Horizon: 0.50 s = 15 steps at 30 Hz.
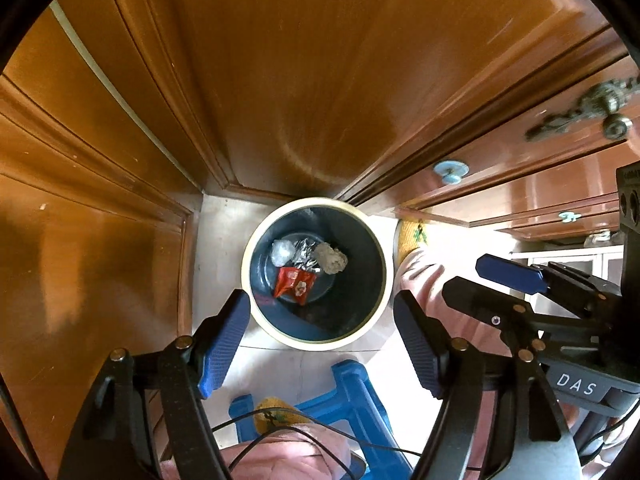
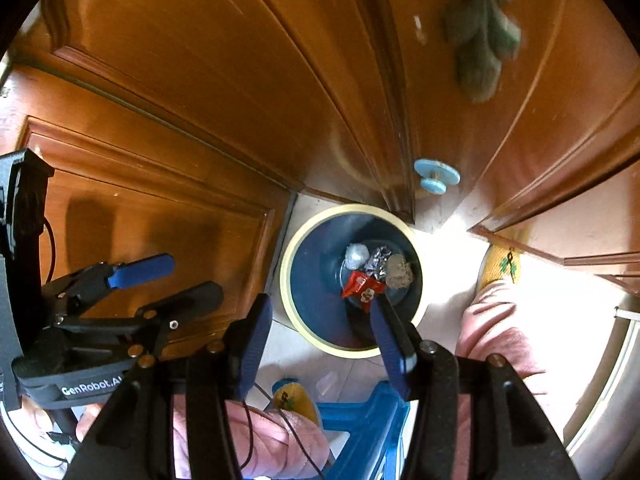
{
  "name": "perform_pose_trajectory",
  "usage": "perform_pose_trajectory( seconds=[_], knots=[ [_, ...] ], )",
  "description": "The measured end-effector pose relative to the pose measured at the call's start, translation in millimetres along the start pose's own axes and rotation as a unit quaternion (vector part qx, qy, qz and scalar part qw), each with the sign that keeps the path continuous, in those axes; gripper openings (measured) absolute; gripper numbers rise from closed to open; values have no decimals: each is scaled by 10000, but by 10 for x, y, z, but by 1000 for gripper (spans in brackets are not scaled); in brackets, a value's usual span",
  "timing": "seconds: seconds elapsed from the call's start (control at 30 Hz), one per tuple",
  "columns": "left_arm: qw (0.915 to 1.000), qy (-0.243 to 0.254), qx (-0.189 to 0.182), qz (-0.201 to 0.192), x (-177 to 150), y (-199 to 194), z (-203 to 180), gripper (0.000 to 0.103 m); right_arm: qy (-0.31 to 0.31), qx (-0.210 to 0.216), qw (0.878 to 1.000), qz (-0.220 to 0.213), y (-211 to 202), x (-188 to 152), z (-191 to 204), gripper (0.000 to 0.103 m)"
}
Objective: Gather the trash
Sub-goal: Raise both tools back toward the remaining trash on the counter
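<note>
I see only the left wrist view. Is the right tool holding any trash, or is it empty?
Observer: Empty. In the right wrist view the right tool is open, with nothing between its fingers.
Operator: Where does it point?
Observer: Down at the bin. In that picture, one finger overlaps the near rim.
Operator: Is there any trash on the floor that I miss?
Observer: Maybe. A small clear scrap lies on the tiles beside the blue stool. I cannot tell what it is.

Wooden cabinets (image 1: 304, 80), blue stool (image 1: 352, 396).
</note>
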<state>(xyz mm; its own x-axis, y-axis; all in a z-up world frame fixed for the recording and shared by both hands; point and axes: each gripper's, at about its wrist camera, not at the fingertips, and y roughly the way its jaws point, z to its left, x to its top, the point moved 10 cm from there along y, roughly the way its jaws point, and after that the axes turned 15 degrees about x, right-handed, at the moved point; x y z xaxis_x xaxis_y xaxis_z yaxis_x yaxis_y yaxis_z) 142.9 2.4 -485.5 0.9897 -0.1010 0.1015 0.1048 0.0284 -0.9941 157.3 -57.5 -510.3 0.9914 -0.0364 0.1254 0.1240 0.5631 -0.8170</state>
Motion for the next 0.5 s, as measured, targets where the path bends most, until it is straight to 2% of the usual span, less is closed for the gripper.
perform_pose_trajectory(
  seconds=[0.37, 0.5],
  knots=[
    [9970, -17, -482, -609, 29, -919, -78, 73, -701, -68, 9962, -508, -784, 54, 547, 52],
    [9942, 3, -590, -901, 54, -1343, -135, 73, -865, 79, 9934, -747, -1170, 59, 742, 52]
  ],
)
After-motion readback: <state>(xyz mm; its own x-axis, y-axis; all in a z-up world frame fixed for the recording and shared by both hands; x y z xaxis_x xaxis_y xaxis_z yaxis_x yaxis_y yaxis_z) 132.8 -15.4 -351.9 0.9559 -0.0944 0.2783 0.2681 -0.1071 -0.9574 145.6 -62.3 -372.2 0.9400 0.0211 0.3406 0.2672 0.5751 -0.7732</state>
